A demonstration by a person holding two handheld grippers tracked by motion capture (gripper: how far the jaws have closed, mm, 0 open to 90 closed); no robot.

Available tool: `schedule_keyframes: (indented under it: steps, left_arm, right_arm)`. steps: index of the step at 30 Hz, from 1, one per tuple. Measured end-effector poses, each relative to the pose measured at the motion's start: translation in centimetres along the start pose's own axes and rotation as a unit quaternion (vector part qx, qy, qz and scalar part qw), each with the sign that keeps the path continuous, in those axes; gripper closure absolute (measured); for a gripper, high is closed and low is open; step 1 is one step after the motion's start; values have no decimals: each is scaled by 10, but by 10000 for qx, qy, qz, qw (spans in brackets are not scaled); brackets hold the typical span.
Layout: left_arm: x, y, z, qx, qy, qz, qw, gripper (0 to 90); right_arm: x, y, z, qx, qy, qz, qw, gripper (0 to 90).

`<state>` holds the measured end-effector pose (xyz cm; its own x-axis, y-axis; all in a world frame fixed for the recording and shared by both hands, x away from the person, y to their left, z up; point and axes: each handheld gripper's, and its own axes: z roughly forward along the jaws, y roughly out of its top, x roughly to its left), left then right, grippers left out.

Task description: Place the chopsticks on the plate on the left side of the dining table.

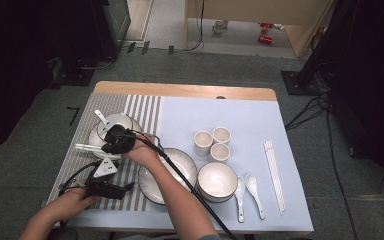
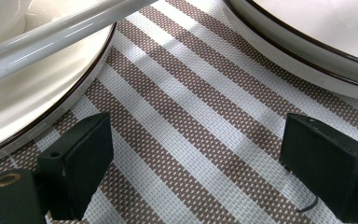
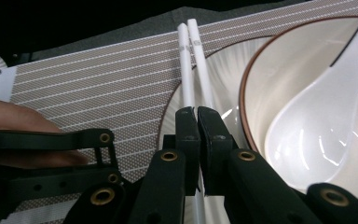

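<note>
My right gripper (image 1: 107, 148) reaches across to the upper-left plate (image 1: 96, 140) and is shut on a pair of white chopsticks (image 1: 86, 147). In the right gripper view the chopsticks (image 3: 187, 65) run out from between the closed jaws of the right gripper (image 3: 198, 116), over the plate rim (image 3: 223, 70) and the striped placemat (image 3: 98, 88). A bowl (image 3: 279, 84) holding a white spoon (image 3: 317, 107) sits on that plate. My left gripper (image 1: 122, 189) rests low on the placemat, open and empty. In the left gripper view it (image 2: 200, 163) sits between two plate rims.
A second plate (image 1: 167, 175) lies right of my left gripper. On the blue mat (image 1: 240, 115) stand a white bowl (image 1: 216, 181), three cups (image 1: 203, 142), two spoons (image 1: 240, 192) and another chopstick pair (image 1: 275, 175). My right forearm crosses the front middle.
</note>
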<state>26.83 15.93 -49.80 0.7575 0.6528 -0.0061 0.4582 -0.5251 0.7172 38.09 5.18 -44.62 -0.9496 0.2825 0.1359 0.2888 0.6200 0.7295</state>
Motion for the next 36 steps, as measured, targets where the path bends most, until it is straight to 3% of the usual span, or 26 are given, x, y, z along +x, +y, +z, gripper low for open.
schedule_keyframes:
  steps: [8,16,22,36]
  left_arm:
    - [0,0,0,-16,5,-16,10000,95]
    - [0,0,0,-10,6,-6,10000,95]
    - [0,0,0,-13,5,-6,10000,95]
    - [0,0,0,-11,9,5,10000,95]
  right_arm:
    - [-4,1,-8,-12,71,228,9997,810]
    - [-5,4,-20,-32,-38,240,9997,765]
    - [-3,7,-28,-55,-69,267,9996,666]
    - [1,9,-49,-39,-66,310,9995,526]
